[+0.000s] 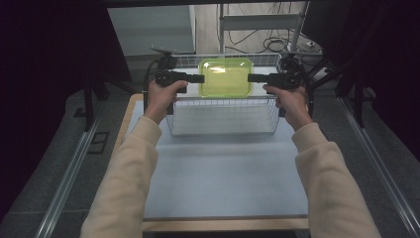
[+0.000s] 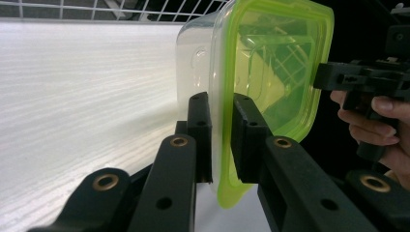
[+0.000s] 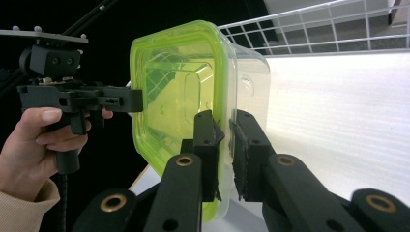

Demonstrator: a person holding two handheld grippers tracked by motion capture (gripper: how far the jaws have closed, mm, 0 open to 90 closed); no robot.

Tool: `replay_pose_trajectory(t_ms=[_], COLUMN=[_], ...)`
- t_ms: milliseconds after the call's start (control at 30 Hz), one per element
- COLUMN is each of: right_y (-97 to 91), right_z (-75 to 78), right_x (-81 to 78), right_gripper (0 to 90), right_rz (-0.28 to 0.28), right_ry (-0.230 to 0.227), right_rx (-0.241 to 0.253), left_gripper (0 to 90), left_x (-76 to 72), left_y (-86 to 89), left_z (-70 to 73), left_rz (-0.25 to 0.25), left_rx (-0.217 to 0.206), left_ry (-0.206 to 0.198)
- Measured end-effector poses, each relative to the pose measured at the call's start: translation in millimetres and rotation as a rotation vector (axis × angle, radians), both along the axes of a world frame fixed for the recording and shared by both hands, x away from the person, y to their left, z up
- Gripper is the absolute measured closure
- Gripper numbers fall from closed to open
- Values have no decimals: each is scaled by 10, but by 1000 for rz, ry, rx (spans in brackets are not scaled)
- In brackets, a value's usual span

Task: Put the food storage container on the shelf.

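Observation:
A clear plastic container with a lime-green lid (image 1: 225, 77) hangs level over the wire basket (image 1: 223, 116), held from both sides. My left gripper (image 1: 200, 78) is shut on the lid's left rim. My right gripper (image 1: 250, 78) is shut on the right rim. In the left gripper view the jaws (image 2: 221, 99) pinch the green rim of the container (image 2: 270, 63), and the right gripper (image 2: 324, 77) grips the far edge. The right gripper view has its jaws (image 3: 225, 118) clamped on the rim of the container (image 3: 183, 87), with the left gripper (image 3: 138, 99) opposite.
The white wire basket stands at the far end of a pale blue mat (image 1: 223, 173) on a wooden table. Its wire rim (image 3: 329, 29) runs behind the container. Metal rails (image 1: 74, 163) flank the table, and dark stands and cables sit beyond the basket.

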State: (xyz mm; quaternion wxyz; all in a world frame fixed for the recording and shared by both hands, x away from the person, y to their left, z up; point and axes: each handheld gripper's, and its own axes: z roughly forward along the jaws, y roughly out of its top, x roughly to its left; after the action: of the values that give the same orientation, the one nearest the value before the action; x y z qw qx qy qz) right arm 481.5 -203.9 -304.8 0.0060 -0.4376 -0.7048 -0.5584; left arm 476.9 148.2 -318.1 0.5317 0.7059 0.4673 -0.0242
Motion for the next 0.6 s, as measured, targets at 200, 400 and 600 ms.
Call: replay_pose_trajectory(t_ms=[200, 400, 600], right_y=[40, 34, 34], right_z=[-48, -75, -100], right_x=[95, 153, 223], right_gripper=[811, 808, 796], right_rz=[-15, -24, -47], right_ry=[22, 39, 48], right_rx=[-8, -4, -14], left_gripper=[801, 800, 793], left_x=[92, 151, 232], left_y=[-1, -10, -23], left_z=[-56, -67, -62], left_rz=[16, 22, 34], left_rx=[7, -18, -27], left_ry=[22, 31, 40])
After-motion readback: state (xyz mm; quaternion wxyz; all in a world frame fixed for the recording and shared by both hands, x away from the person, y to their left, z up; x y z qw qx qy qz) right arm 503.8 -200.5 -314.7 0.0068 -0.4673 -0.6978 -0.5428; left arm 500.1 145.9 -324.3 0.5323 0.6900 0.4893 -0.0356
